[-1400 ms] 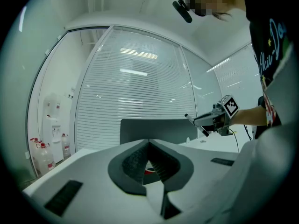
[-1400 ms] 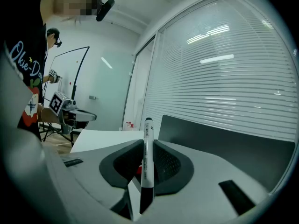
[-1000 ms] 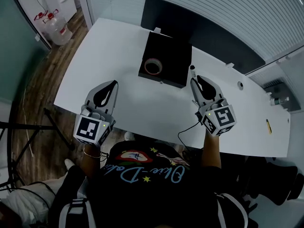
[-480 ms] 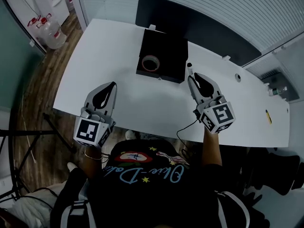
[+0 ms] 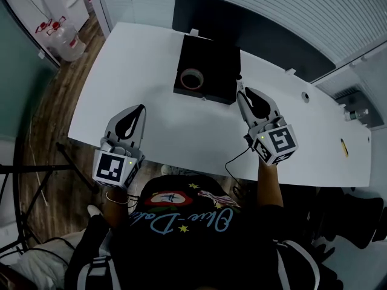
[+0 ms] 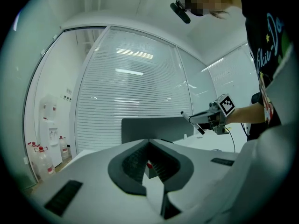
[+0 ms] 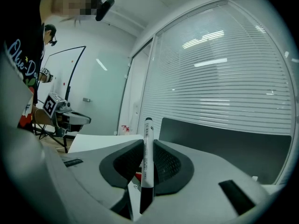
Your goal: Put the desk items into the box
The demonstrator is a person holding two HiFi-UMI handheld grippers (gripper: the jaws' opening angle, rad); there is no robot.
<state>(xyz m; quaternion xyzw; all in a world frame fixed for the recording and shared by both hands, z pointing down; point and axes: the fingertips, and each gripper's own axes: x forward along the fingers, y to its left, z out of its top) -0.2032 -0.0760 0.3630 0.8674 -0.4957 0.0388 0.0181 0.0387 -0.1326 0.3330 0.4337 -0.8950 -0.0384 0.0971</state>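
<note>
The right gripper [image 5: 241,95] is pinching a white and black marker [image 7: 148,148]. The marker stands up straight between the jaws. It is held just beside the right edge of the black box [image 5: 214,62], over the white bench [image 5: 181,128]. A roll of tape [image 5: 192,78] lies inside the box. The left gripper [image 5: 141,109] is pressed together with nothing in it. It is over the bench too, well apart from the box

A white worktop [image 5: 181,132] stands on a wooden floor [image 5: 54,101], a dark screen [image 5: 266,35] along its far edge — slatted blinds [image 5: 302,5] behind, water jugs [image 5: 66,41] nearby.
</note>
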